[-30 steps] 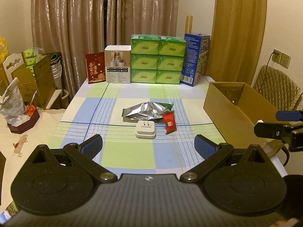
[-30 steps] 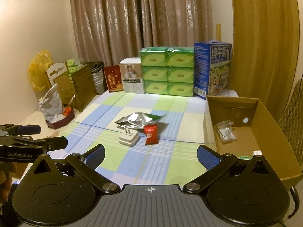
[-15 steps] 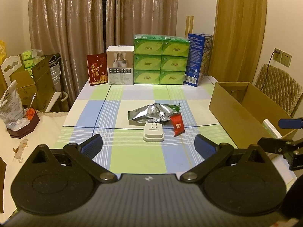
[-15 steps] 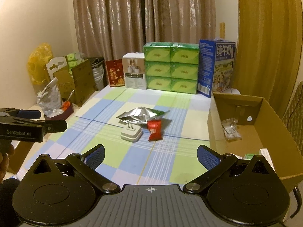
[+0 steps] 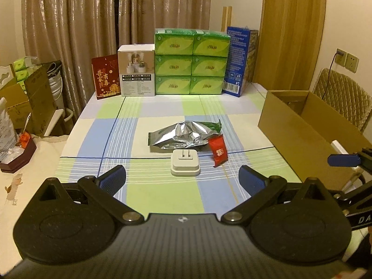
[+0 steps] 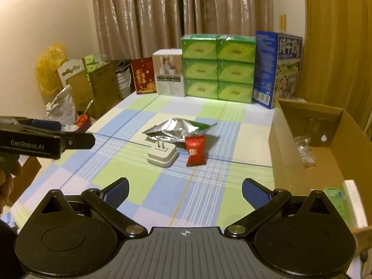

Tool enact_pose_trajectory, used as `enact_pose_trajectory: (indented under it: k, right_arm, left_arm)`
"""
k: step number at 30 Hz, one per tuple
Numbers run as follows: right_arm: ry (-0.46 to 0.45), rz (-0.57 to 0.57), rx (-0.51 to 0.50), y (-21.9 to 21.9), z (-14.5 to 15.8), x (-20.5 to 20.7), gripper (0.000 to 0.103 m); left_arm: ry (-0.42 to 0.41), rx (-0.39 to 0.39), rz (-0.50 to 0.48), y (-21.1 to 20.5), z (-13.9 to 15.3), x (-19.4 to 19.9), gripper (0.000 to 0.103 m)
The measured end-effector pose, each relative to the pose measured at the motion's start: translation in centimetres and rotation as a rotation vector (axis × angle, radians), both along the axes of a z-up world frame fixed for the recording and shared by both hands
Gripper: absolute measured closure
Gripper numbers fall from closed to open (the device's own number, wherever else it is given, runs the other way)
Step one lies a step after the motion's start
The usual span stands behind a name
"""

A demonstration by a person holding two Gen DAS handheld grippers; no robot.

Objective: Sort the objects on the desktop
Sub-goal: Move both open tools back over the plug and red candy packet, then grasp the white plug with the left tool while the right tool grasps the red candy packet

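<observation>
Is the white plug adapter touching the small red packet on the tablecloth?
Apart. In the right wrist view a strip of tablecloth shows between the white plug adapter and the small red packet; the left wrist view shows the gap too.

On the tabletop (image 5: pixel 162 197), three things lie clustered at the middle: a plug adapter (image 5: pixel 185 162) nearest, prongs up; a small sachet (image 5: pixel 217 150) just to its right; a crumpled foil bag (image 5: pixel 183 134) behind both, touching the sachet. Along the far edge stands a row of boxes: a greeting card (image 5: pixel 105 79) at the left, then a product carton (image 5: pixel 136 70), a stack of tissue packs (image 5: pixel 191 61) two wide and three high, and a milk carton case (image 5: pixel 240 58) at the right. A cardboard box (image 6: pixel 300 144) sits open at the tabletop's right edge, with a clear plastic packet (image 6: pixel 303 148) inside. Left of the tabletop, more cartons (image 5: pixel 25 97) stand on a lower surface.
</observation>
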State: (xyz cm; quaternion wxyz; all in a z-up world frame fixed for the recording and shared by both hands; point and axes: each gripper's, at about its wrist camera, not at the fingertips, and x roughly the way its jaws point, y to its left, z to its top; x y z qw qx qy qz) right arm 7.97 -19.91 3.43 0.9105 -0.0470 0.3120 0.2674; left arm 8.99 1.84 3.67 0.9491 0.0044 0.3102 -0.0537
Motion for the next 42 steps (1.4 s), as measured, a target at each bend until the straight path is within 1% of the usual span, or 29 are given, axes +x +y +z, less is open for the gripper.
enact_pose_trajectory:
  k: [7,13,16,19,20,23,28,32,36,40,42]
  right_arm:
    - [0.007,0.003,0.013,0.9,-2.8,3.7,0.002]
    - [0.017,-0.002,-0.005,1.5,-5.2,7.1,0.004]
    - [0.02,-0.005,-0.025,2.0,-6.5,8.7,0.008]
    - [0.026,-0.008,-0.045,2.6,-7.9,10.4,0.013]
    - [0.027,-0.009,-0.051,2.7,-8.2,10.8,0.015]
    - [0.031,-0.016,-0.058,2.9,-9.3,12.2,0.019]
    - [0.043,-0.005,-0.063,3.5,-10.9,13.9,0.025]
    - [0.036,0.004,-0.062,4.1,-11.7,15.1,0.031]
    - [0.028,0.021,-0.031,4.8,-12.0,16.1,0.034]
    - [0.013,0.041,-0.02,5.6,-12.2,16.7,0.037]
    - [0.009,0.042,-0.024,6.0,-12.3,17.0,0.041]
  left_arm:
    - [0.021,0.003,-0.006,0.4,-3.0,4.2,0.002]
    - [0.037,0.023,-0.033,0.2,-6.6,8.0,0.002]
    - [0.075,0.012,-0.051,0.0,-8.1,10.2,0.002]
    - [0.091,0.058,-0.076,-0.4,-9.3,12.4,0.002]
    - [0.096,0.06,-0.079,-0.3,-9.8,12.9,0.003]
    - [0.119,0.015,-0.071,0.2,-10.8,14.6,0.004]
    - [0.124,0.013,-0.097,-0.1,-11.7,15.9,0.006]
    - [0.141,0.027,-0.103,-0.1,-12.4,16.5,0.007]
    - [0.145,-0.008,-0.087,0.5,-12.5,16.9,0.008]
    - [0.142,-0.022,-0.083,0.7,-12.4,17.0,0.009]
    - [0.14,-0.026,-0.093,0.5,-12.5,16.9,0.011]
